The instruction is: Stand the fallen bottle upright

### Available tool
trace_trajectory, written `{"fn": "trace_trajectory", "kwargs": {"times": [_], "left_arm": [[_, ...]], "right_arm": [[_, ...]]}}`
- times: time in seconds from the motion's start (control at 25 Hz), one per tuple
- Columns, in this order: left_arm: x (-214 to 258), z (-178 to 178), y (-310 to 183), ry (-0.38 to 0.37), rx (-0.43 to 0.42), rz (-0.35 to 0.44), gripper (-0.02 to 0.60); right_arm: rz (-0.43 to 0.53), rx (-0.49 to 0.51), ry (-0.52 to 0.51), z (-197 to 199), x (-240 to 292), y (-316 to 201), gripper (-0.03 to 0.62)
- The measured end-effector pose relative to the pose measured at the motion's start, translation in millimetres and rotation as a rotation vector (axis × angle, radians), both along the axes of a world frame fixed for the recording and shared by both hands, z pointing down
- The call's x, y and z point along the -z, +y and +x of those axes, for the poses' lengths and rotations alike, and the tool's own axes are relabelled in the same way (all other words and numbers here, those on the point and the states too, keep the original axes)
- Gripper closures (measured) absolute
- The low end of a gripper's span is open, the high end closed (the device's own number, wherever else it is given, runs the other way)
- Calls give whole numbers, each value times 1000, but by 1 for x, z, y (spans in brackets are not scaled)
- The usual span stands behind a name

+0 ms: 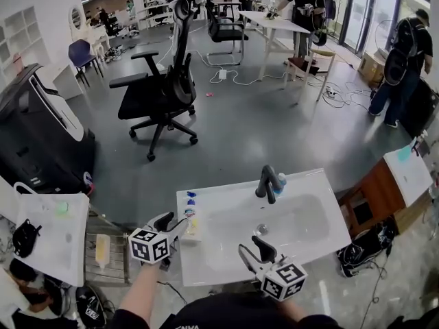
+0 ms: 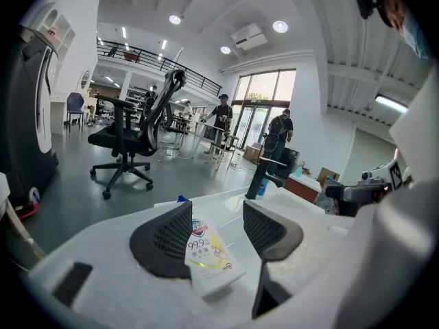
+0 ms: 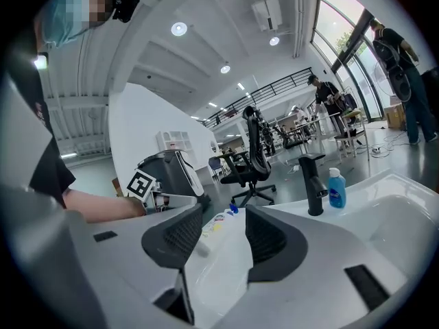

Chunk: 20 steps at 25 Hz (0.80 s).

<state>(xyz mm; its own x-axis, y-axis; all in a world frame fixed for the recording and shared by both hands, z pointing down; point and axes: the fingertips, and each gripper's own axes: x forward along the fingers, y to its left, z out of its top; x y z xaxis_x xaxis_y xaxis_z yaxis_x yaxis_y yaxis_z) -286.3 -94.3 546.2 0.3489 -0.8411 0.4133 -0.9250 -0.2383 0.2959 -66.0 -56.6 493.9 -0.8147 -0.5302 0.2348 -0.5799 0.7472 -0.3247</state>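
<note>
Flat on its side, the bottle (image 1: 191,216) lies on the left ledge of the white sink (image 1: 206,269). Its blue cap points to the far edge and its pale yellow body reaches back toward the near side.

The left gripper (image 1: 173,223) sits just at the bottle's near end. In the left gripper view its jaws stand wide apart with the bottle's base end between them. The left pad is close against the bottle's side and the right pad is clear of it. Whether the left pad actually touches cannot be told.

The right gripper (image 1: 255,251) hovers over the near rim of the sink, right of the bottle and well apart from it. Its jaws are also spread wide with nothing held. The bottle shows only in the distance through the gap.

At the far rim of the basin stands a black faucet (image 1: 267,181), with a small blue soap bottle (image 1: 280,181) upright just right of it.

Beyond the sink, on the grey floor, a black office chair (image 1: 164,94) stands at the far left. A white table (image 1: 274,25) is further back. A person (image 1: 401,67) walks at the far right.
</note>
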Motion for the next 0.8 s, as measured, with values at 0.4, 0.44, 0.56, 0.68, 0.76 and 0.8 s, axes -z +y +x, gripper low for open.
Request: {"fn": "trace_trajectory", "kwargs": {"times": [0.4, 0.44, 0.56, 0.68, 0.76, 0.8], "left_arm": [[-33, 9, -68, -17, -45, -210, 336], [-38, 8, -74, -23, -41, -233, 334], [-50, 4, -93, -28, -11, -294, 333], [-68, -4, -107, -21, 33, -378, 333], [-82, -9, -113, -27, 43, -445, 333], [-89, -11, -115, -35, 40, -479, 334]], "right_arm": [[-8, 22, -5, 17, -4, -35, 421], [-12, 22, -9, 19, -4, -38, 421], [-23, 4, -24, 28, -4, -46, 421], [-24, -20, -31, 40, -3, -54, 424], [-26, -35, -36, 47, -4, -60, 427], [-28, -45, -42, 51, -4, -62, 427]]}}
